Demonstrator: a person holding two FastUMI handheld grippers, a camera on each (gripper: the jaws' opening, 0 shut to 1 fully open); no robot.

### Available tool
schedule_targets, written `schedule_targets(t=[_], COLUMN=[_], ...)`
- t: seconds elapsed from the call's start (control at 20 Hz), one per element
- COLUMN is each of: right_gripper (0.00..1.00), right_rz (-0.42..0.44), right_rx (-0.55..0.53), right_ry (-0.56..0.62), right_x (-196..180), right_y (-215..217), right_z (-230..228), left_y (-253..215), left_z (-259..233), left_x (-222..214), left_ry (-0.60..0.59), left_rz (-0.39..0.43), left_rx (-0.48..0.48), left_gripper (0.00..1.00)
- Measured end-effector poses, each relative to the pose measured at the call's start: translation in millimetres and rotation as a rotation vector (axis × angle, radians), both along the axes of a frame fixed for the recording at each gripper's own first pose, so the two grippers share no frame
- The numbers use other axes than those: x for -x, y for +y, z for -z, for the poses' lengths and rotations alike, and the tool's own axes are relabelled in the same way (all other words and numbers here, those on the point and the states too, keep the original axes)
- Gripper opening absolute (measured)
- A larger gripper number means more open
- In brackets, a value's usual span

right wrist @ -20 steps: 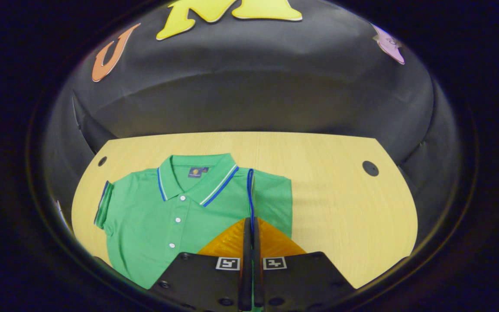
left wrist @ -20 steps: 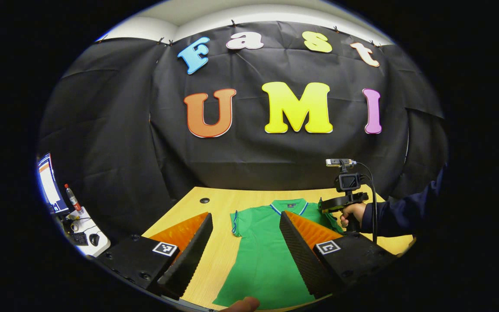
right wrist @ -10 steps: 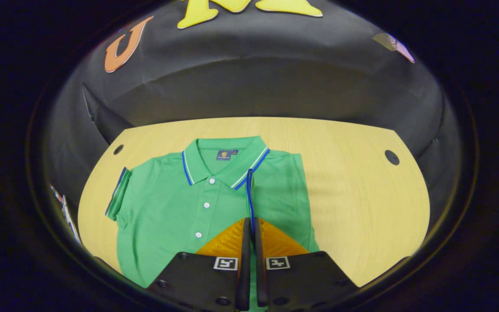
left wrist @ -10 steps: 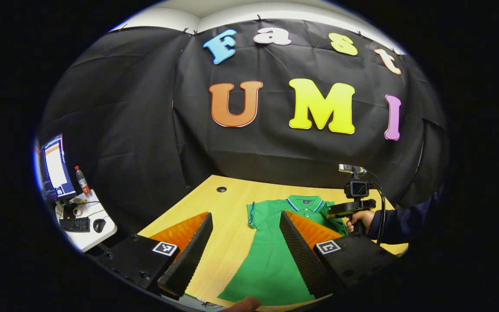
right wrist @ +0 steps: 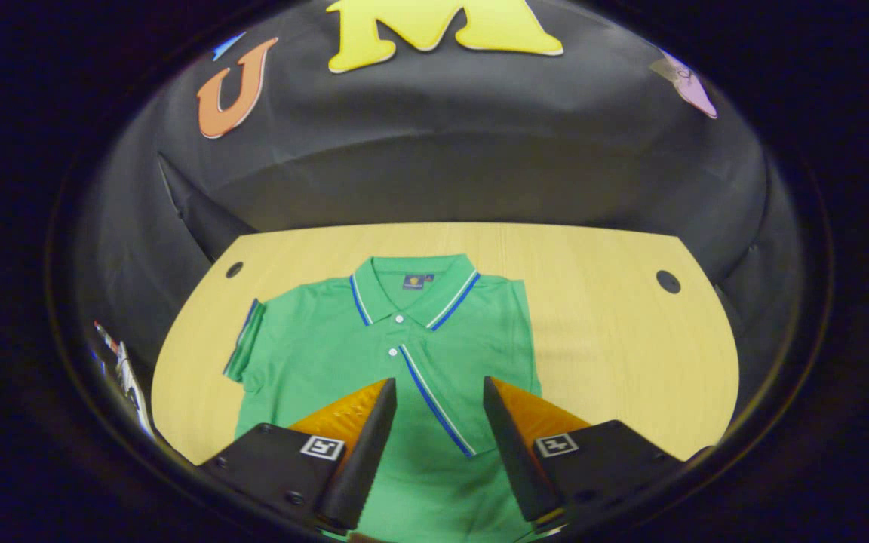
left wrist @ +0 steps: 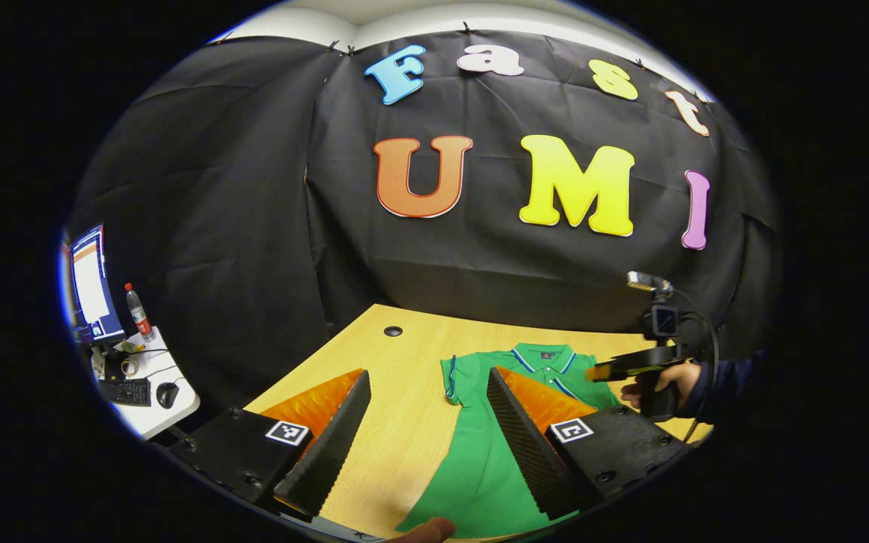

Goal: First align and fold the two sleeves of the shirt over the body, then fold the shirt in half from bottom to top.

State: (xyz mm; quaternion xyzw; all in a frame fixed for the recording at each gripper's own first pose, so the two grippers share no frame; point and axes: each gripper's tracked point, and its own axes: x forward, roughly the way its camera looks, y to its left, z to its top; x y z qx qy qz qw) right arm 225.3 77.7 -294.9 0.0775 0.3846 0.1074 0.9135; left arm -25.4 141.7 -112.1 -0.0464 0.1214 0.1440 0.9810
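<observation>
In the right gripper view the green polo shirt (right wrist: 374, 362) lies flat, front up, on the light wooden desk (right wrist: 615, 332), its collar (right wrist: 413, 290) toward 12 o'clock near the black cloth wall. The sleeve at the 3 o'clock side is folded over the body: its blue-and-white trimmed cuff (right wrist: 434, 400) runs as a slanted stripe from just below the button placket down toward 5 o'clock. The other sleeve (right wrist: 244, 351) lies spread out at 9 o'clock, its cuff edge just over bare desk. The right gripper (right wrist: 438, 422) hovers above the folded cuff with its fingers (right wrist: 363, 445) wide apart; the stripe shows in the gap between them, and neither finger appears to press on the cloth.

In the left gripper view the left gripper (left wrist: 419, 422) sits at the near edge of the desk (left wrist: 397, 362), fingers (left wrist: 333, 445) spread wide and holding nothing. The shirt (left wrist: 495, 460) stretches from 6 o'clock up toward 1 o'clock; one finger overlaps the shirt's body in the picture, but whether it touches cannot be told. The unfolded sleeve (left wrist: 453, 373) shows just past the finger gap. At 3 o'clock a hand (left wrist: 664, 381) in a dark sleeve holds the right gripper (left wrist: 619, 369) above the shirt's far shoulder. At 9 o'clock, off the desk, a side table (left wrist: 155, 396) carries a monitor (left wrist: 87, 283), a bottle (left wrist: 136, 309), a keyboard (left wrist: 124, 391) and a mouse (left wrist: 167, 392).
</observation>
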Motion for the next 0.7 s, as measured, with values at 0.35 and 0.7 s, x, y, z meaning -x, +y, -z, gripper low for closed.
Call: schedule_targets(t=[0.35, 0.7], right_gripper=[0.98, 0.93], right_rz=[0.051, 0.174], right_rx=[-0.007, 0.114], right_ry=[-0.176, -0.249], right_x=[66, 145], right_y=[-45, -85], right_z=[-92, -116], left_y=[13, 15], left_z=[50, 147], left_x=[-86, -175], left_ry=[0.073, 0.255], left_rz=[0.058, 0.108], left_rx=[0.111, 0.169], left_gripper=[0.99, 0.98])
